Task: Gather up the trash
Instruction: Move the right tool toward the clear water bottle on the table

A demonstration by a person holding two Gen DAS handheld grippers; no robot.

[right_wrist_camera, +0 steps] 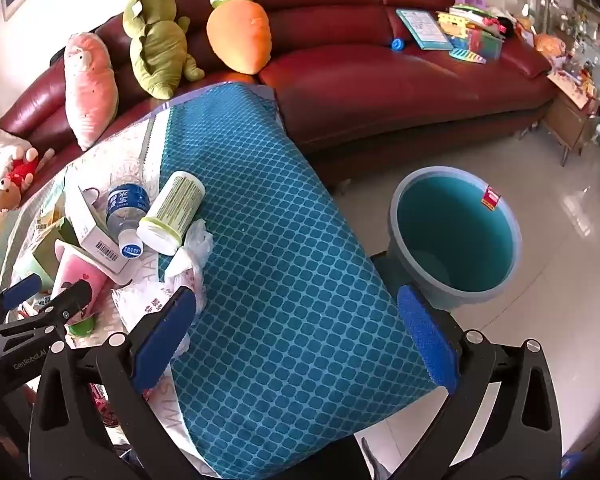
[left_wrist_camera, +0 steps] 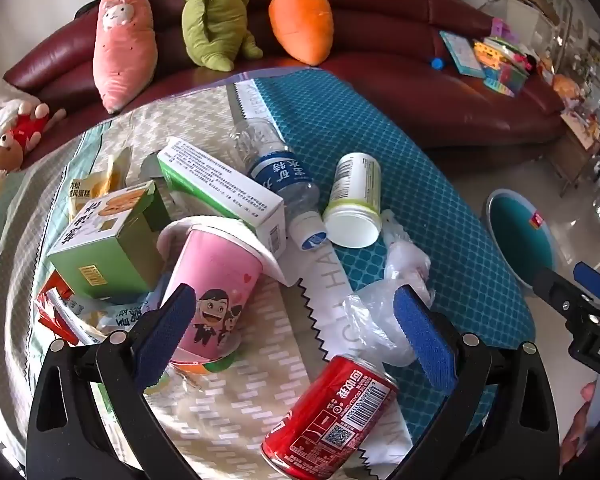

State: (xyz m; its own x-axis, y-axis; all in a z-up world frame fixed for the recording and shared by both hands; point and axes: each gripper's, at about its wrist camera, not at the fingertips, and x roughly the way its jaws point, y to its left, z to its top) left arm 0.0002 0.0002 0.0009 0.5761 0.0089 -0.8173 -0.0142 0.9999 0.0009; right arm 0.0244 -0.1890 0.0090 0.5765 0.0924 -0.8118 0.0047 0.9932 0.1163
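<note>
We are holding the left claw (left_wrist_camera: pixel 296 324) spread wide and empty just above a heap of trash on the desk (left_wrist_camera: pixel 440 216). The red soda can (left_wrist_camera: pixel 332 416) is lying on its side directly below and between the blue fingers (left_wrist_camera: pixel 424 336), closest of all the pieces, its long axis running from near left to far right. A pink paper cup (left_wrist_camera: pixel 216 288) is lying just left of it, beside the left finger. Our right claw (right_wrist_camera: pixel 296 336), also spread and carrying nothing, is hovering over the bare teal cloth, well apart from the heap. The teal bin (right_wrist_camera: pixel 456 236) is standing on the floor to the right, nearer that right claw. We judge the left claw better placed for the can.
</note>
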